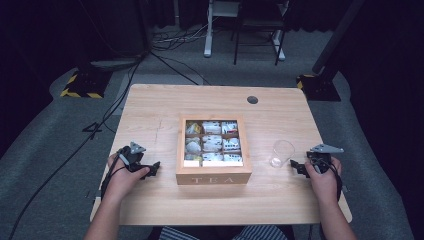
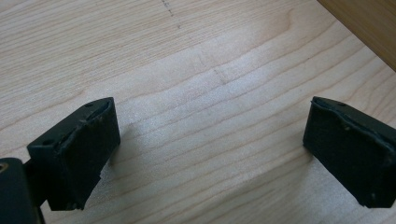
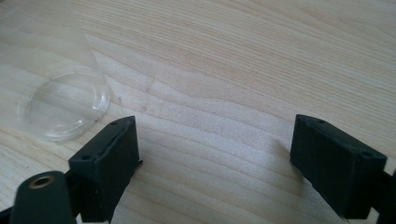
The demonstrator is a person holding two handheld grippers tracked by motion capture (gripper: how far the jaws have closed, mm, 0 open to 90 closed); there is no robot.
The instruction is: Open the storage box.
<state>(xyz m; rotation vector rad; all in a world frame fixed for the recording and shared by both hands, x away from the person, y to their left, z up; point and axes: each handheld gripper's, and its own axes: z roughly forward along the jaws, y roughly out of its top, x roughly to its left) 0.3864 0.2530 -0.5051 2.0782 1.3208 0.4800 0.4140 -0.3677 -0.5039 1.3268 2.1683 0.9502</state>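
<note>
- Two tongs rest low over the wooden surface (image 1: 150, 105), one at each side of a wooden tea box (image 1: 213, 176).
- The left tongs (image 1: 152, 169) are in the person's left hand (image 1: 122, 177), at the left of the box and near its front corner. Their jaws point toward the box.
- In the left gripper view the left tongs (image 2: 210, 154) stand wide open, with only bare wood between the jaws. They hold nothing. A corner of the box (image 2: 369, 23) shows at the upper right of that view.
- The right tongs (image 1: 296, 167) are in the person's right hand (image 1: 324, 179), at the right of the box. Their jaws point toward a clear glass (image 1: 282, 153).
- In the right gripper view the right tongs (image 3: 215, 158) are also wide open and hold nothing. The glass (image 3: 60, 100) stands just beyond the jaw at the left of that view; it seems not to touch the jaw, but the transparent wall makes this hard to judge.
- The glass stands upright on the surface, between the box and the right tongs, apart from the box.
- The box is in the middle of the surface, open at the top, with the word TEA on its front wall. Its compartments hold small packets (image 1: 212, 143), mostly white; their print is too small to read.
</note>
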